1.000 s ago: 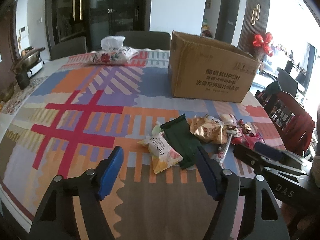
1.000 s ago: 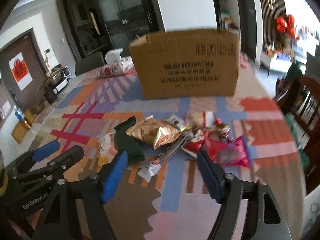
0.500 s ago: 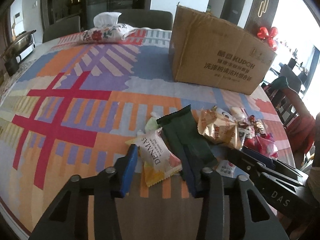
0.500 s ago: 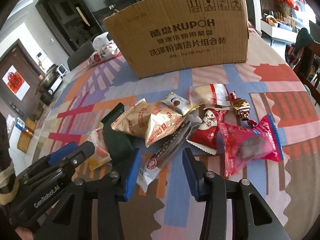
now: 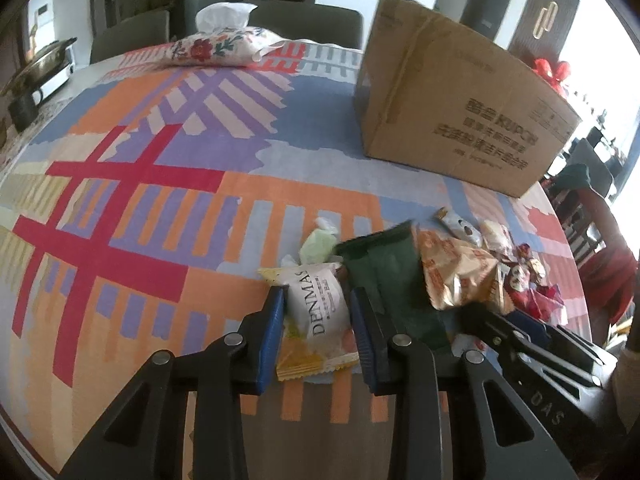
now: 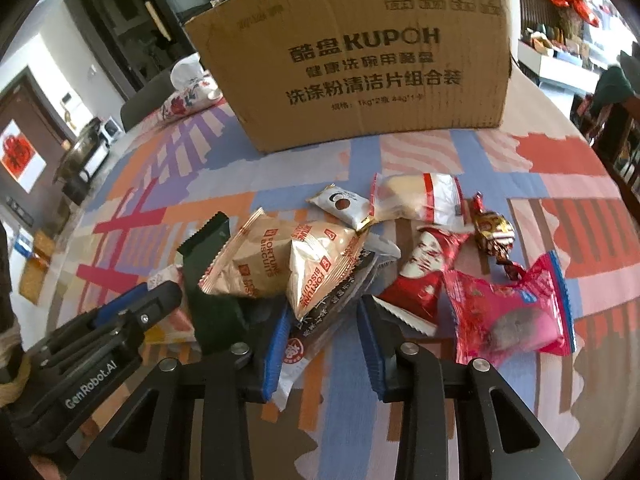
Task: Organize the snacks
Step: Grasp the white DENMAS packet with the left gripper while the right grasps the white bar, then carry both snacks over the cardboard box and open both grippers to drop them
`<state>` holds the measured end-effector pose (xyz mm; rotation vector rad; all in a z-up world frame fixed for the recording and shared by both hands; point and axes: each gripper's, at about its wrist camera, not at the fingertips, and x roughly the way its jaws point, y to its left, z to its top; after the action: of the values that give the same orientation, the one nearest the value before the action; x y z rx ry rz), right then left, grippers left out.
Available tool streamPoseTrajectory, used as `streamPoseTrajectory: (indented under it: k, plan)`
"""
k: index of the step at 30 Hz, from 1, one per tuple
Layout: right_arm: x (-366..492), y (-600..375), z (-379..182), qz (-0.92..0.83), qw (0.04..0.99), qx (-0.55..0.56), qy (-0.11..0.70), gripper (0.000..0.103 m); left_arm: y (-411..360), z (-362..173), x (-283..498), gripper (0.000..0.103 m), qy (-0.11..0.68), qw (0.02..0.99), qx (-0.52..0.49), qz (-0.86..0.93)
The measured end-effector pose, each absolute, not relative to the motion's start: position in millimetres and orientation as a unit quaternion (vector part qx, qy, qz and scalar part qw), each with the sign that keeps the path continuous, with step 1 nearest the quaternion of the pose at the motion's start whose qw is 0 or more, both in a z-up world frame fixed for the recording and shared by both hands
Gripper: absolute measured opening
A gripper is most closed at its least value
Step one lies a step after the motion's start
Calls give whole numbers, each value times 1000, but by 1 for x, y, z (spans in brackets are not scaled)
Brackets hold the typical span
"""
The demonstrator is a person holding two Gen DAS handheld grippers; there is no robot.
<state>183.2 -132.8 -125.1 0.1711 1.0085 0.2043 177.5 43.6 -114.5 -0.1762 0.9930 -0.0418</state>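
Observation:
A pile of snack packets lies on the patterned tablecloth in front of a brown cardboard box [image 5: 452,104], which also shows in the right wrist view [image 6: 360,60]. My left gripper [image 5: 318,312] has its blue pads on either side of a white DENMAS packet [image 5: 318,308], touching or nearly touching it. My right gripper [image 6: 324,320] straddles a long dark-and-white stick packet [image 6: 320,320], its pads close on both sides. Beside these lie a dark green packet [image 5: 384,272], two tan Fortune Biscuits packets [image 6: 280,264], red packets [image 6: 508,312] and a pale green candy [image 5: 318,242].
A floral tissue pouch [image 5: 220,46] lies at the table's far side. Dark chairs stand behind it. A pot [image 5: 38,60] sits on a side counter at left. Wooden chairs [image 5: 592,216] stand at the right table edge. Each gripper shows in the other's view.
Both grippers moved forward and down onto the snack pile and narrowed. The left pads now flank the DENMAS packet, the right pads the stick packet.

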Motion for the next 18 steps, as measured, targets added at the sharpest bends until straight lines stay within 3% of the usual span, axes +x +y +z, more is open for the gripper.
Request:
streamPoseTrajectory:
  k: [6, 18]
  plan:
    - [178, -130, -121, 104, 875, 60, 469, 18, 42, -116, 176, 28, 470, 879, -70, -21]
    - [147, -150, -94, 106, 890, 69, 438, 17, 30, -78, 138, 27, 420, 905, -51, -40]
